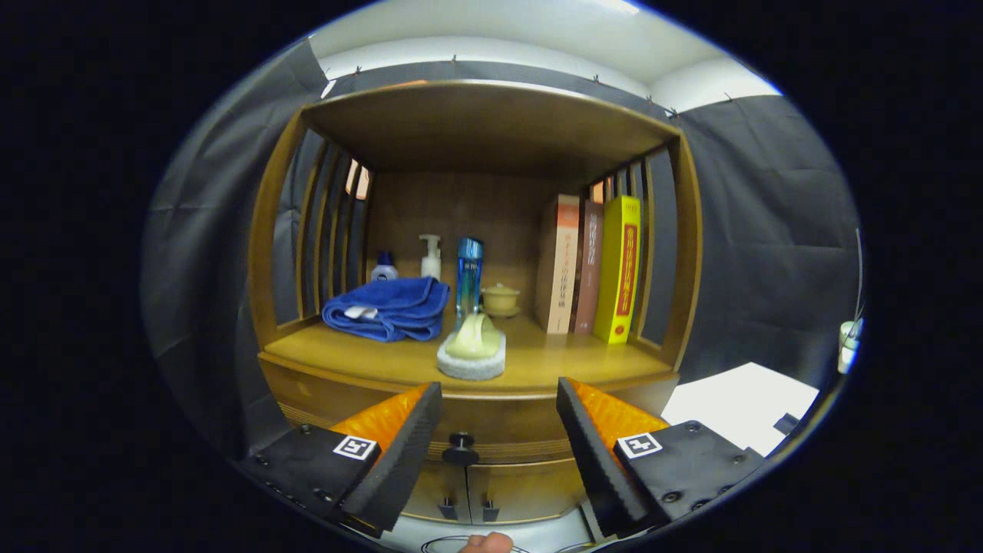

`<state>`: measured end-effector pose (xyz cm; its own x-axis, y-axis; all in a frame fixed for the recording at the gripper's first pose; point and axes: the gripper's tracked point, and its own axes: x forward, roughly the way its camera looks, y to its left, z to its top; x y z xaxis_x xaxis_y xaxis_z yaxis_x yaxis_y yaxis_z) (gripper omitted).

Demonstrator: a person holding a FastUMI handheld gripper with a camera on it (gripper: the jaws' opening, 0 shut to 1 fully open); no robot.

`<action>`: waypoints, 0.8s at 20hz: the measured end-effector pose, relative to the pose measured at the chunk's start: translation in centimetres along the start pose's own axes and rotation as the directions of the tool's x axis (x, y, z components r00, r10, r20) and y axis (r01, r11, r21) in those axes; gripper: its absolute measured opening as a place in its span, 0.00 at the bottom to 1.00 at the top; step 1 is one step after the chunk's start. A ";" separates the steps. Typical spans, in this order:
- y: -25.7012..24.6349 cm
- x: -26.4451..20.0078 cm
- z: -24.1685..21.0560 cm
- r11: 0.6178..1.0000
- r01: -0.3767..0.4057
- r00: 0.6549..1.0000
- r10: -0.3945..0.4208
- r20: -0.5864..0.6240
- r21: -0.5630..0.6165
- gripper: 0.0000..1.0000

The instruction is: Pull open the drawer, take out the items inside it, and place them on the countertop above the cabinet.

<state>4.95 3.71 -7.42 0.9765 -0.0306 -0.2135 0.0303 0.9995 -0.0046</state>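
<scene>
Drawer knob [461, 442] sitting low between gripper [499, 399] fingers, left of centre; jaws gaping wide, gripping nothing.

Counted on the cabinet shelf: three upright books [587, 265], three bottles [469, 273], one folded blue towel [388, 309], one scrubbing sponge [472, 355], one lidded cup [501, 299].

The hand-held gripper [499, 430] has two wedge-shaped fingers [399, 453] with ribbed, textured inner faces, standing apart at the lower middle of the frame. Each finger sits on a dark block mount fixed with small round screws. A square white-and-black marker tag [354, 447] is stuck on top of each mount.
</scene>
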 end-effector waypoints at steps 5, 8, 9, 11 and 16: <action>1.6 -3.7 7.8 0.998 -0.014 0.995 0.008 0.095 0.059 0.98; 1.9 -6.8 9.0 0.999 0.022 0.995 -0.025 0.099 0.034 0.98; 1.8 -7.6 9.1 0.999 0.036 0.993 -0.040 0.107 0.037 0.98; 1.5 -8.8 9.6 0.998 0.039 0.991 -0.045 0.127 0.050 0.98; 1.5 -9.8 9.8 0.998 0.015 0.985 -0.025 0.174 0.058 0.98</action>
<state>-2.53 5.49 4.21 0.9977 -0.0552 -0.0405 0.0572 0.9972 0.0491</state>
